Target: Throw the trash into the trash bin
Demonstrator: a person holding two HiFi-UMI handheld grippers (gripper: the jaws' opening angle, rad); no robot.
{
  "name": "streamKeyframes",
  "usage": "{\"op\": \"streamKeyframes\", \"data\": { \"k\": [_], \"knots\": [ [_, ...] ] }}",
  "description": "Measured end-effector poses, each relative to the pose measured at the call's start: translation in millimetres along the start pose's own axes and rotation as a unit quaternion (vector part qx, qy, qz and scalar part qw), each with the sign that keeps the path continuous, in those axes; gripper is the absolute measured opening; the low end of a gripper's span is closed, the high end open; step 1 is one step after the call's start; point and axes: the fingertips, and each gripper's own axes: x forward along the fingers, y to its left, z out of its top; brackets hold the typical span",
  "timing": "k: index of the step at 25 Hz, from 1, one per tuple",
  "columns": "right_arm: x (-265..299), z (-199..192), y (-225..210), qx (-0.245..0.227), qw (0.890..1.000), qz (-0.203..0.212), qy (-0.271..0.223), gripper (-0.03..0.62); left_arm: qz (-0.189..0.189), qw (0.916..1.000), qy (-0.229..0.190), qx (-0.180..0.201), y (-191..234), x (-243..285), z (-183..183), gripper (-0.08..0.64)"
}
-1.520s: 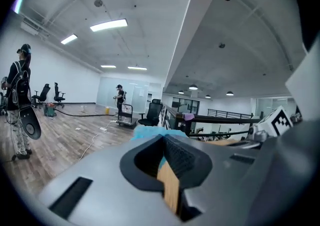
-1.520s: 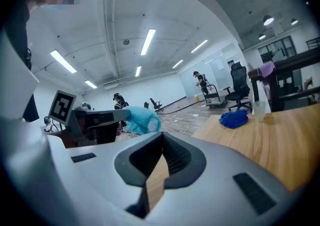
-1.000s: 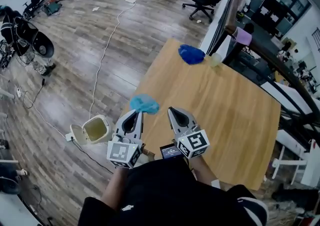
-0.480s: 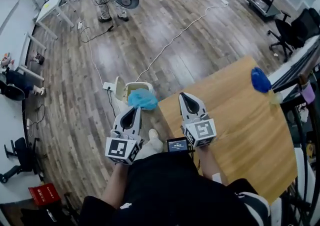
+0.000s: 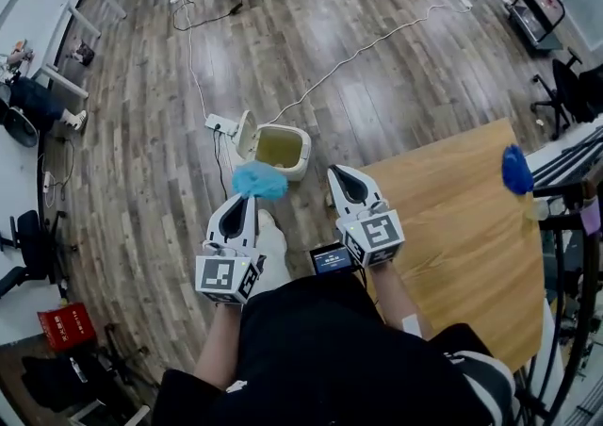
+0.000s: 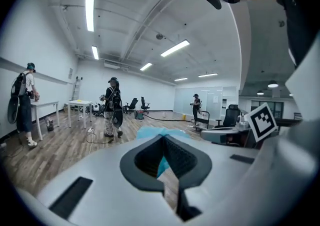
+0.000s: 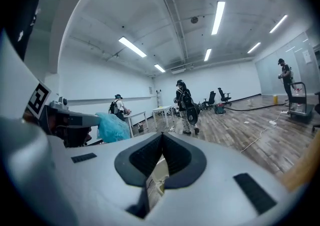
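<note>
My left gripper is shut on a crumpled light-blue piece of trash, which sticks out past its tips. Just ahead of it on the wooden floor stands the small white trash bin, its lid flipped open to the left. The trash hangs at the bin's near rim. My right gripper is shut and empty, beside the left one and near the table's corner. In the left gripper view the blue trash shows above and between the closed jaws. The right gripper view shows the trash at its left.
The wooden table lies to the right, with a dark-blue crumpled item at its far edge. A white cable and a power strip lie on the floor by the bin. A person stands far off.
The view and both grippers have swung from over the table to the floor. The bin, earlier off to the left, now sits right in front of the left gripper, which still holds the blue trash.
</note>
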Motion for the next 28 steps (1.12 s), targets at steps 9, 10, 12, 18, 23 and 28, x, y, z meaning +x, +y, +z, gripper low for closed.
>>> {"op": "streamKeyframes", "data": {
  "k": [9, 10, 12, 18, 23, 28],
  "knots": [
    [108, -3, -5, 0.059, 0.995, -0.075, 0.035, -0.003, -0.070, 0.9975, 0.007, -0.008, 107, 79, 5, 0.009],
    [119, -3, -4, 0.063, 0.994, -0.081, 0.040, -0.003, -0.078, 0.9969, 0.006, -0.010, 118, 85, 10, 0.009],
    [134, 3, -2, 0.067, 0.992, -0.096, 0.040, -0.003, -0.091, 0.9958, 0.007, 0.001, 136, 97, 16, 0.009],
    [169, -4, -2, 0.076, 0.989, -0.120, 0.040, -0.003, -0.120, 0.9922, 0.031, -0.003, 178, 136, 2, 0.009],
    [169, -27, -31, 0.123, 0.979, -0.151, 0.066, -0.003, -0.147, 0.9855, 0.085, -0.009, 171, 170, -21, 0.009],
    [186, -49, -72, 0.145, 0.974, -0.152, 0.082, -0.002, -0.150, 0.9765, 0.154, -0.015, 163, 212, -70, 0.009]
  ]
}}
